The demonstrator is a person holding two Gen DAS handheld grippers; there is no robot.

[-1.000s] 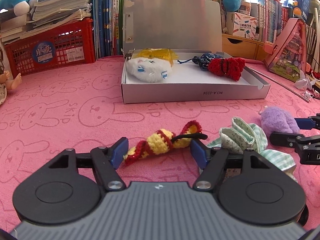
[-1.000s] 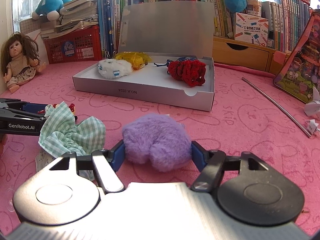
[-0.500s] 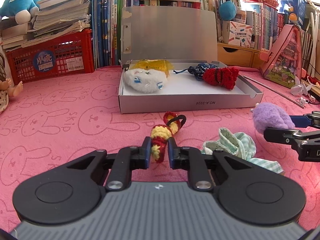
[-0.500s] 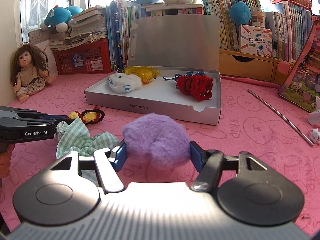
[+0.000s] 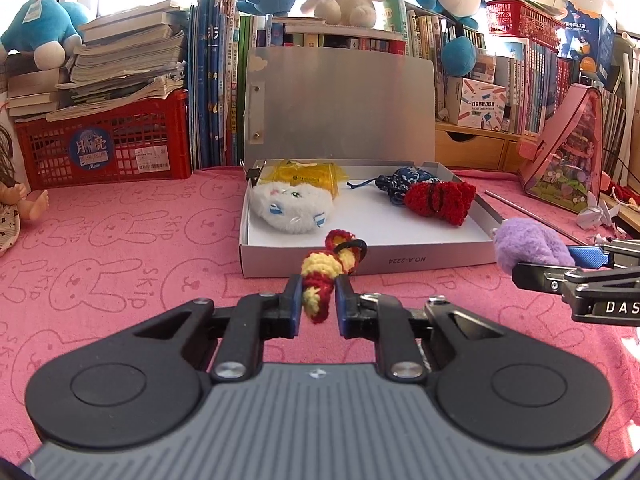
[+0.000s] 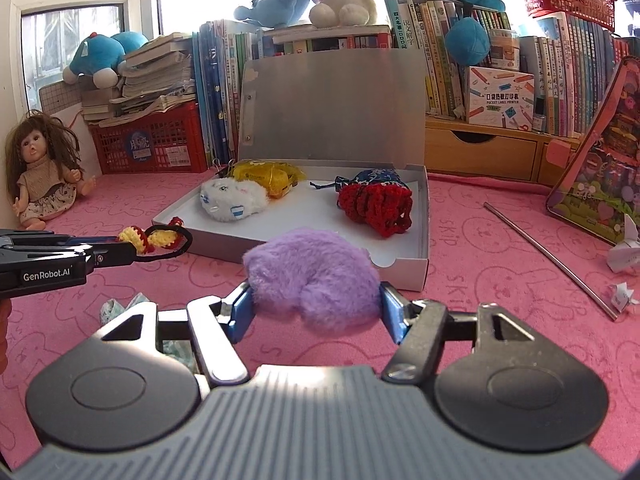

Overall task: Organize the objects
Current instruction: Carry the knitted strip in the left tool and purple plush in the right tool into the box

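Left wrist view: the left tongs (image 5: 316,304) are clamped on the near end of a red-and-yellow crochet piece (image 5: 326,270), held clear of the pink worktop (image 5: 120,280), just short of the open grey box (image 5: 360,260). Most of the piece hangs forward, unsupported; its black loop could snag the box's near wall and drag it from the pinch.

Right wrist view: the right tongs (image 6: 316,310) squeeze a purple fluffy toy (image 6: 312,276) across its width, also near the box front. The pile compresses, so it may slip. A checked cloth (image 6: 120,306) remains on the worktop at left.
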